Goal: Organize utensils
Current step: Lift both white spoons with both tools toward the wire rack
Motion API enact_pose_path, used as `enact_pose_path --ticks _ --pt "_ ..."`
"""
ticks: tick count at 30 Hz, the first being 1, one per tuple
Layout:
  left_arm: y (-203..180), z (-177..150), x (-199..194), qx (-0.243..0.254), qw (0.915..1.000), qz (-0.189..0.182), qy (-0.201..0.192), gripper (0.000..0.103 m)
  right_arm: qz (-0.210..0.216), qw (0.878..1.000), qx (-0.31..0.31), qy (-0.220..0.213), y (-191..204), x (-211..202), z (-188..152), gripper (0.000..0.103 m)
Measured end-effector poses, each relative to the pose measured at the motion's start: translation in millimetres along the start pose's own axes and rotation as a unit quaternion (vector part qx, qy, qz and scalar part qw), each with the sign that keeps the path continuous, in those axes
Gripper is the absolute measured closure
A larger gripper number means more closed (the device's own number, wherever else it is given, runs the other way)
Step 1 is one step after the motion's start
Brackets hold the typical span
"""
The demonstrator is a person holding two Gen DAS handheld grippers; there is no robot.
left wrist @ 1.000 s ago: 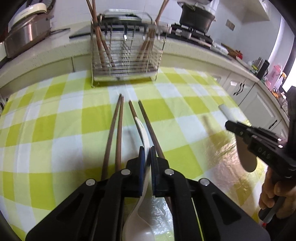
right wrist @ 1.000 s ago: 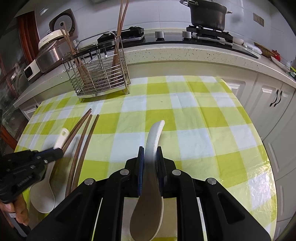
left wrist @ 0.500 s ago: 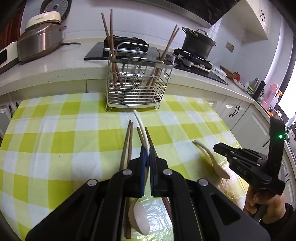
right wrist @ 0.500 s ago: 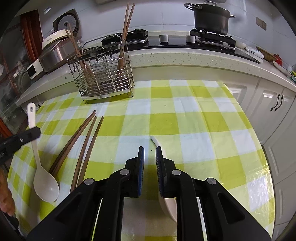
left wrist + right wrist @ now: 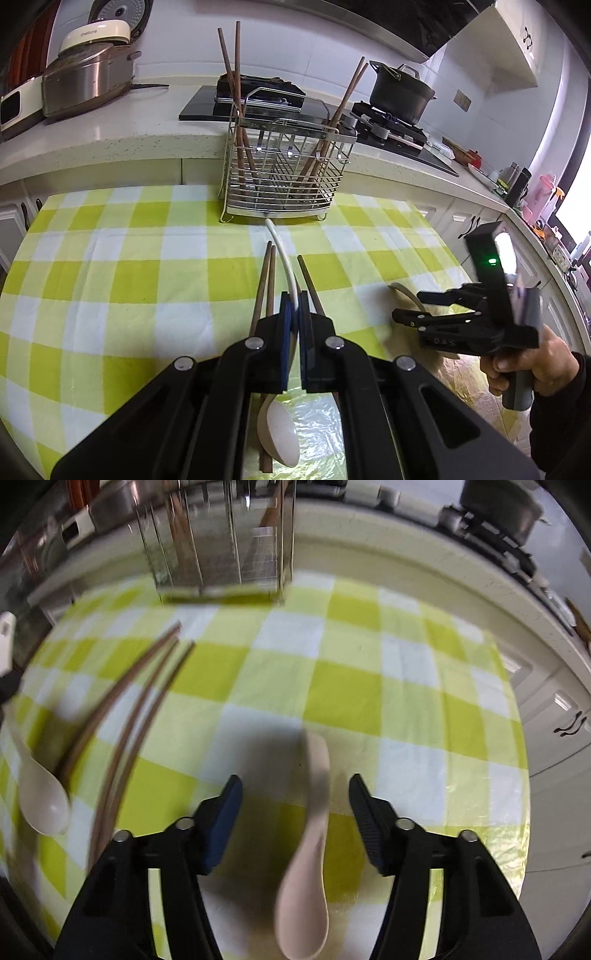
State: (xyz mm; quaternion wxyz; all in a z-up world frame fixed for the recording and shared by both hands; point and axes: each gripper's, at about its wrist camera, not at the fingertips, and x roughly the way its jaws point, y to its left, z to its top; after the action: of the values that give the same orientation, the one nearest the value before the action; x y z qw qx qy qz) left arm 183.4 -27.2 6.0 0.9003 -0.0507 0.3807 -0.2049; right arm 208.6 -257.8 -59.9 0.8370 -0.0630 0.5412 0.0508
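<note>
Left gripper (image 5: pixel 294 306), jaws clamped on a white spoon (image 5: pixel 283 258), should lift clear toward the far wire utensil rack (image 5: pixel 282 173); right gripper (image 5: pixel 295 794), jaws wide, straddles a beige spoon (image 5: pixel 310 849) lying on the worktop (image 5: pixel 369 672).

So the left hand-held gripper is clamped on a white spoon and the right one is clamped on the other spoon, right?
Not quite. The left hand-held gripper does clamp a white spoon, but the right hand-held gripper is open, as the right wrist view shows; the other spoon lies loose between its fingers.

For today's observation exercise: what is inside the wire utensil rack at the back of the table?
The wire rack holds brown chopsticks leaning at its left and right ends; the middle compartments look empty. Its floor is hard to see through the wires.
</note>
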Motion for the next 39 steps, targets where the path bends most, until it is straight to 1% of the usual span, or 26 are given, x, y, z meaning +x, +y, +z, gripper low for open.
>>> enact_pose_path --ticks 1,3,4,5,6,9,12,18,24,27,31,36,39 --pt "2 0 0 -0.001 1.0000 0.000 0.000 0.099 0.004 1.000 -0.004 0.004 0 2 1 0.062" --pt "3 -1 1 -0.005 1.0000 -0.001 0.000 0.099 0.014 1.000 -0.006 0.009 0 4 3 0.081" --pt "4 -1 1 -0.006 1.0000 -0.001 0.001 0.099 0.018 1.000 -0.008 0.010 0 5 4 0.083" --pt "4 -1 1 -0.006 1.0000 -0.002 0.001 0.099 0.016 1.000 -0.012 0.010 2 6 5 0.088" --pt "4 -1 1 -0.006 1.0000 -0.002 0.000 0.099 0.011 1.000 -0.017 0.007 3 7 6 0.088" --pt "5 0 0 -0.006 1.0000 -0.002 -0.001 0.099 0.012 1.000 -0.019 -0.009 5 1 7 0.088" --pt "8 0 -2 -0.008 1.0000 0.001 -0.003 0.099 0.016 0.999 -0.014 -0.045 8 -20 9 0.088" --pt "4 0 -6 -0.005 1.0000 0.003 -0.007 0.099 0.001 0.995 -0.005 -0.102 8 -57 8 0.088" --pt "1 4 -13 -0.001 0.9997 0.009 -0.021 0.099 -0.027 0.986 0.018 -0.162 4 -86 -1 0.088" --pt "-1 6 -18 0.001 0.9992 0.017 -0.036 0.099 -0.049 0.979 0.027 -0.196 8 -97 -10 0.088" --pt "-6 7 -24 0.011 0.9978 0.024 -0.060 0.099 -0.060 0.970 0.046 -0.232 13 -105 -20 0.088" --pt "-9 10 -28 0.017 0.9957 0.025 -0.088 0.099 -0.051 0.963 0.073 -0.256 13 -109 -25 0.088" --pt "-10 17 -32 0.022 0.9936 0.026 -0.108 0.099 -0.048 0.961 0.076 -0.261 14 -112 -21 0.088"
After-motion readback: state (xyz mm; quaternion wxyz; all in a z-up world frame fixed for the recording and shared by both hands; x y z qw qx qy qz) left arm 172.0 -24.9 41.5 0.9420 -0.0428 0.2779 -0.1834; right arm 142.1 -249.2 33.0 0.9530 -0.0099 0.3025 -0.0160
